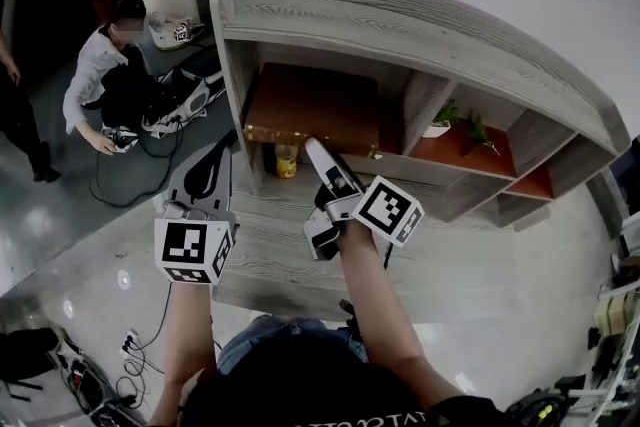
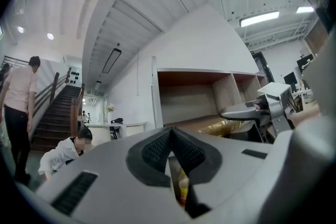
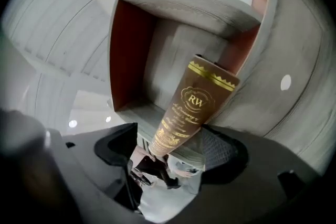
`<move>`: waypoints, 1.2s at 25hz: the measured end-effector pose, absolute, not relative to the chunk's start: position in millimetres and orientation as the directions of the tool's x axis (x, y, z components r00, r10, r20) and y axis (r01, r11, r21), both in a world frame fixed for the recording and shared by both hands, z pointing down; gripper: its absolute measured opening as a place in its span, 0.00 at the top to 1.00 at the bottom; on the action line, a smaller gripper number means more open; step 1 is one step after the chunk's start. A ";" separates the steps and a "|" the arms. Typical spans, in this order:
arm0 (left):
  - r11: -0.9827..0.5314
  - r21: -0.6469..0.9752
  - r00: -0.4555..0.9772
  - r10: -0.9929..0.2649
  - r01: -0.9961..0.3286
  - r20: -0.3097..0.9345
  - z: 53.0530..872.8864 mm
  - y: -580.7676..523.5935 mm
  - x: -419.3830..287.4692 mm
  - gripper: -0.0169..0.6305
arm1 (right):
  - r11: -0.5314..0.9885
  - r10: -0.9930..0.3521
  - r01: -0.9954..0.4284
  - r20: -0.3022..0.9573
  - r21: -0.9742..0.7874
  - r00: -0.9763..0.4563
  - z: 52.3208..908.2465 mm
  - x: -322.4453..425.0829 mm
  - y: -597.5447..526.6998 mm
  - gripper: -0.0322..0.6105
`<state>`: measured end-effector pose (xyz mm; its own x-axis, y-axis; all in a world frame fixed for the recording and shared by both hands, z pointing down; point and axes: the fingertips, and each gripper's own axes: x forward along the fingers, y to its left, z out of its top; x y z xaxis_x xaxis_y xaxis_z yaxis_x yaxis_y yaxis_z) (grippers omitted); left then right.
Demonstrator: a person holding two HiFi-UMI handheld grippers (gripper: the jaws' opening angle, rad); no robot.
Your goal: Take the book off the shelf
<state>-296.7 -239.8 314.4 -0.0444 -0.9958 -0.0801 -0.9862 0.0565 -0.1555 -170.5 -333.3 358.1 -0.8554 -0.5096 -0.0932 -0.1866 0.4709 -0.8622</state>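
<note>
Right gripper view shows the right tongs [image 3: 167, 150] spread wide, the near end of the brown book [image 3: 195, 105] between their jaws but unclamped. The shelf [image 3: 184, 0] stands just ahead. The left tongs [image 2: 171, 134], alongside, are closed and empty.

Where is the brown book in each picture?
Head view: the book lies flat, upper middle.
Left gripper view: only its gold edge shows, right of centre.
Right gripper view: the book stands in the centre, with a gold "RW" on it.
Shared landmark: the grey wooden shelf that holds it.
</note>
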 end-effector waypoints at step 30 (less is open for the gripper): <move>-0.101 -0.182 0.118 -0.990 -0.978 -0.082 315.8 -248.6 -310.0 0.96 | -0.153 -0.789 -0.259 0.276 -0.954 -0.549 382.6 -189.9 -389.1 0.38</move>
<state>-310.0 -248.6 315.8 0.1178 -0.9896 -0.0825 -0.9780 -0.1012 -0.1821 -189.9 -389.1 382.6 -0.5494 -0.7887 0.2757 -0.2588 -0.1531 -0.9537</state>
